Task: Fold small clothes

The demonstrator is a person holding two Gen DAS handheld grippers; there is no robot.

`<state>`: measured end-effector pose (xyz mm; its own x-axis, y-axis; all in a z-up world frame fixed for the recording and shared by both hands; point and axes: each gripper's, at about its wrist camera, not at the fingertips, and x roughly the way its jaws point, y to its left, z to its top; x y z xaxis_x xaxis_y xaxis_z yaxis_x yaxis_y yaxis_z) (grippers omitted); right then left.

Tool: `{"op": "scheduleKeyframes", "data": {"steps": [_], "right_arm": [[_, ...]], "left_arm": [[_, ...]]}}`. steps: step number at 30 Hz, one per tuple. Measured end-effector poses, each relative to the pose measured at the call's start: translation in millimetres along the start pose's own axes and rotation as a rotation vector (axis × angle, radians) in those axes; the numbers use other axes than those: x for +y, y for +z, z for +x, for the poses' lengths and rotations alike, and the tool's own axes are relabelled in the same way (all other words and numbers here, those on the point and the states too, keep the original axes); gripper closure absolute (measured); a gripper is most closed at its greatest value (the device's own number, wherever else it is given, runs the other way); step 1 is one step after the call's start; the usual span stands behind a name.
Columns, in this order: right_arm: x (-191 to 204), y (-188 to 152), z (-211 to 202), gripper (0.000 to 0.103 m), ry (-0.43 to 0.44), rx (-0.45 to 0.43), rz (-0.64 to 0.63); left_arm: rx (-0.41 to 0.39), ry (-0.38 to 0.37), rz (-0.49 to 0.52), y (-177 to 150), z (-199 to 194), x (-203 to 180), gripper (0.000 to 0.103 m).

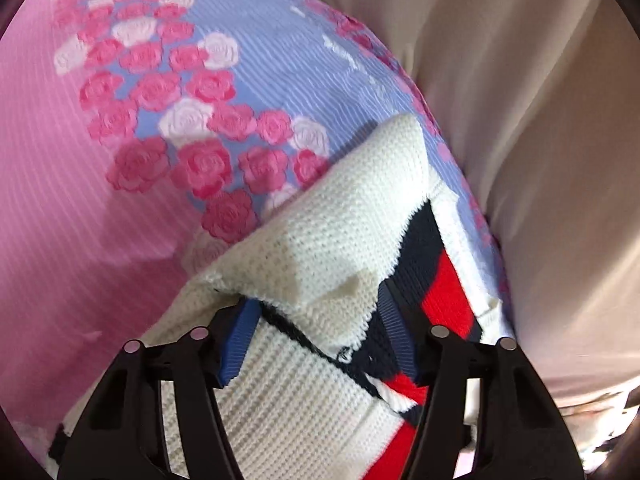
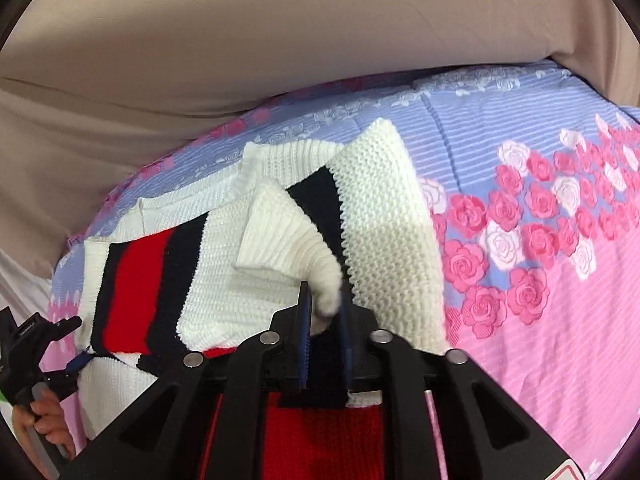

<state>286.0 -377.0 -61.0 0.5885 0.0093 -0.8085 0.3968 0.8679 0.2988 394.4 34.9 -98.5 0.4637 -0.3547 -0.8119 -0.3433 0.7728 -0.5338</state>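
A small white knitted sweater with navy and red stripes lies partly folded on a flowered bedspread. My right gripper is shut on a ribbed white cuff of the sweater's sleeve, held over the sweater's body. In the left wrist view the sweater lies under and between my left gripper's blue pads. The left gripper stands open, with a white fold of knit between its fingers. The left gripper also shows at the far left of the right wrist view, at the sweater's edge.
The bedspread is pink and lilac with rose prints. A beige sheet or curtain hangs behind the bed and shows at the right of the left wrist view. A hand holds the left gripper's handle.
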Motion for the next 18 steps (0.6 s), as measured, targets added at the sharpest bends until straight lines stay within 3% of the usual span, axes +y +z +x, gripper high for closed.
{"op": "scheduleKeyframes", "data": {"steps": [1, 2, 4, 6, 7, 11, 14, 18], "right_arm": [[1, 0, -2, 0.071, 0.0, -0.011, -0.005], [1, 2, -1, 0.048, -0.007, -0.019, -0.008], [5, 5, 3, 0.045, -0.034, -0.051, -0.019], [9, 13, 7, 0.085, -0.039, -0.058, -0.044], [5, 16, 7, 0.097, -0.035, -0.063, -0.037], [-13, 27, -22, 0.098, 0.032, -0.17, 0.046], [-22, 19, -4, 0.099, 0.023, -0.089, 0.055], [-12, 12, -19, 0.097, 0.055, -0.136, 0.006]], "left_arm": [[-0.006, 0.017, 0.011, 0, 1, -1, 0.052], [-0.011, 0.042, 0.026, 0, 3, -3, 0.058], [-0.036, 0.106, 0.054, 1, 4, -3, 0.066], [-0.07, 0.156, 0.068, 1, 2, -3, 0.076], [-0.081, 0.167, 0.066, 3, 4, -1, 0.079], [-0.12, 0.178, 0.043, 8, 1, 10, 0.086], [-0.136, 0.175, 0.045, 11, -2, 12, 0.086], [-0.141, 0.191, 0.064, 14, -1, 13, 0.086]]}}
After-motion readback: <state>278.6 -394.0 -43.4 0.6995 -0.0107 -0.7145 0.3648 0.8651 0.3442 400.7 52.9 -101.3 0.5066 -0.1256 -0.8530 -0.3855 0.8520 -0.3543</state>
